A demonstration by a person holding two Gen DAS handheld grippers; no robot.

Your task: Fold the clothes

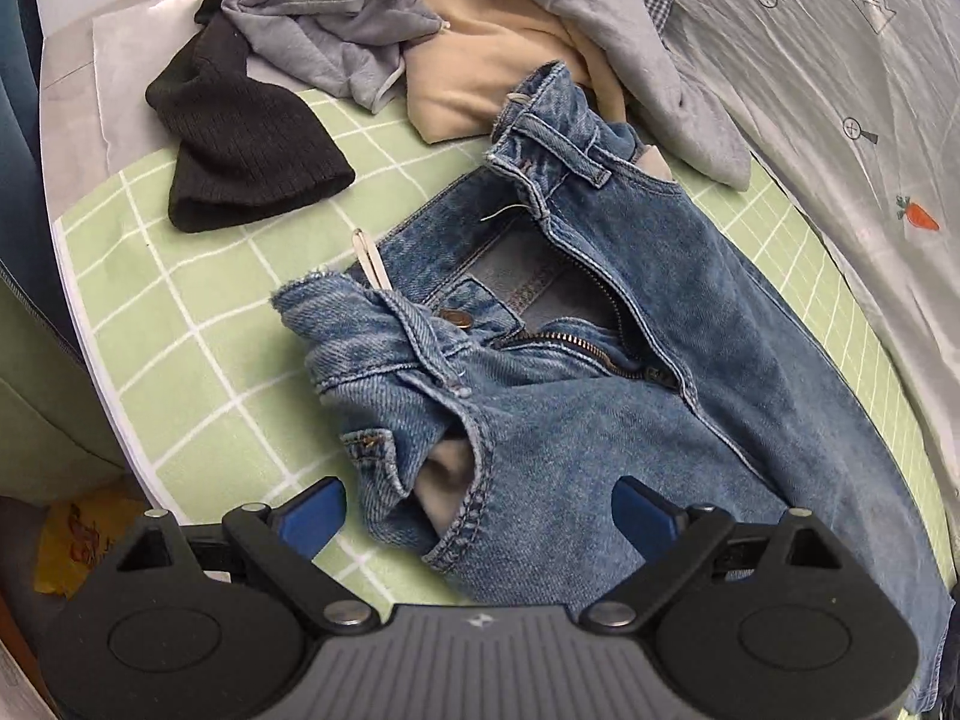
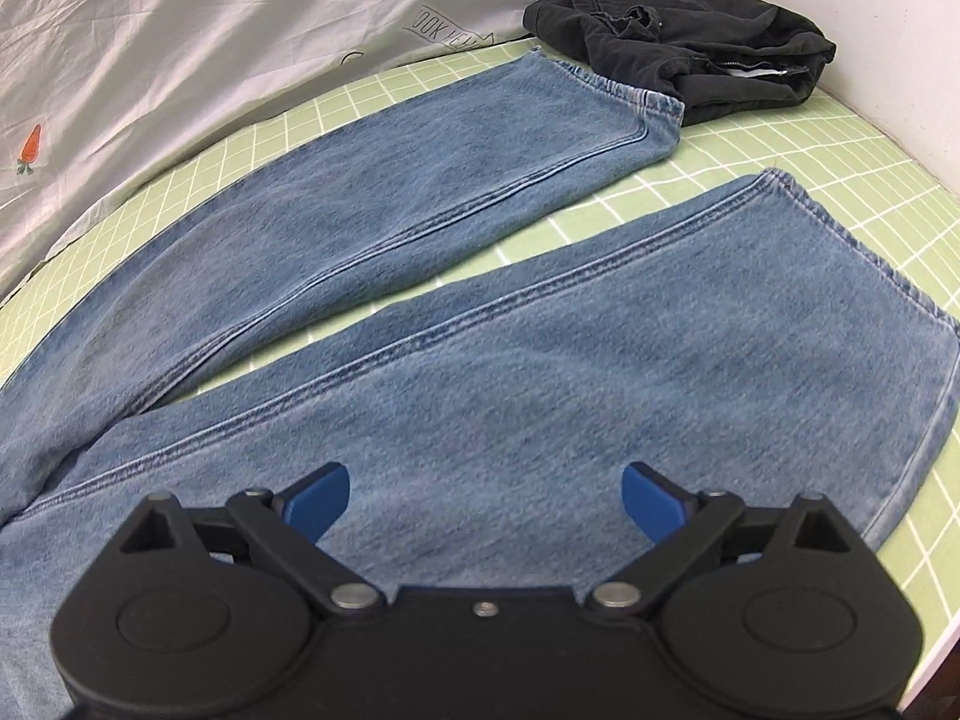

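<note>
A pair of blue jeans lies on a green checked sheet. In the left wrist view the waist is rumpled, with the fly open and the zip showing. My left gripper is open just above the front pocket, holding nothing. In the right wrist view the two jean legs lie spread apart and flat, hems pointing away. My right gripper is open over the nearer leg, holding nothing.
A pile of clothes lies beyond the waist: a black knit piece, grey garments and a beige one. A dark garment lies by the far hem. A white printed quilt runs along the far side. A white wall bounds the bed.
</note>
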